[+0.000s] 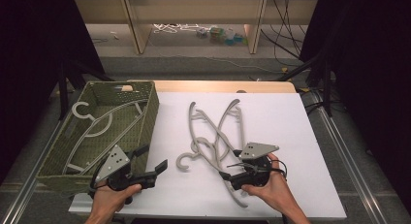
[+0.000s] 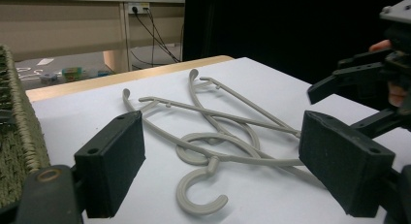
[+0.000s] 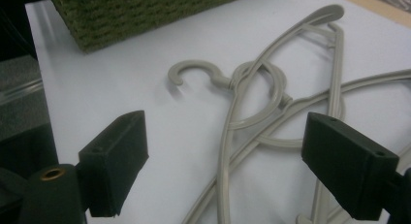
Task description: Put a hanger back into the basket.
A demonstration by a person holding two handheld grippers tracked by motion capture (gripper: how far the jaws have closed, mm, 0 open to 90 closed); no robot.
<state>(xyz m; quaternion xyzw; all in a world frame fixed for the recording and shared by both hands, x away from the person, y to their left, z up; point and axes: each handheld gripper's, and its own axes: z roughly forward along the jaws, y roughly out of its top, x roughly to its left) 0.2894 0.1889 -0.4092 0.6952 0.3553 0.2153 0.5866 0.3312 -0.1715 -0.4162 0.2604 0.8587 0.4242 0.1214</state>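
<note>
Basically 2 grey hangers (image 1: pixel 215 136) lie crossed mid-table on the white sheet (image 1: pixel 271 117), hooks interlocked; a third sits in the green basket (image 1: pixel 145 117). Left gripper (image 1: pixel 150 163) and right gripper (image 1: pixel 228 168) both spread, holding nothing. Risk: lifting one drags the other w/ it. Left gripper view shows the hook overlap (image 2: pixel 213 146) better vs the high view.

No lettering, label, brand mark or number can be read anywhere on the table: the grey hangers (image 1: pixel 213 136), the woven green basket (image 1: pixel 145 124) and the white tabletop (image 1: pixel 281 122) carry no legible writing, and the clutter beyond is too small to make out.
</note>
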